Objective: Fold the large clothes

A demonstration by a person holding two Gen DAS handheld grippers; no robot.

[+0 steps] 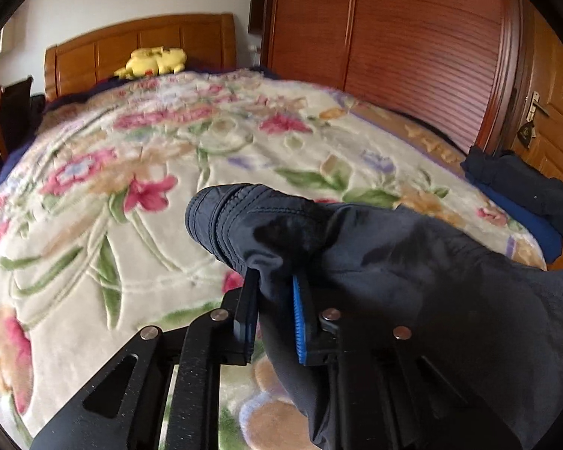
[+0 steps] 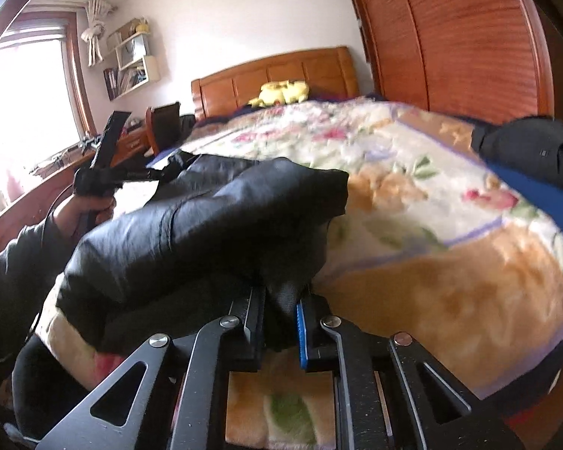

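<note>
You are holding one dark garment (image 1: pixel 413 262) between both grippers, raised just above a bed covered by a floral blanket (image 1: pixel 139 172). Your left gripper (image 1: pixel 276 315) is clamped narrow on a bunched, stitched edge of the cloth; the fabric trails away to its right. Your right gripper (image 2: pixel 281 322) is likewise pinched tight on a fold, and from there the garment (image 2: pixel 206 225) stretches left towards your other hand (image 2: pixel 90 206), so its long axis runs side to side between the tools. Both hands look equally near the cloth. The next move probably needs the span pulled taut, then laid flat on the open blanket ahead. To the far right, a pile of dark and blue clothes (image 1: pixel 521 195) sits on the bed's edge, close enough to get in the way. A yellow plush toy (image 1: pixel 154 62) lies well away by the wooden headboard (image 1: pixel 139 45).
</note>
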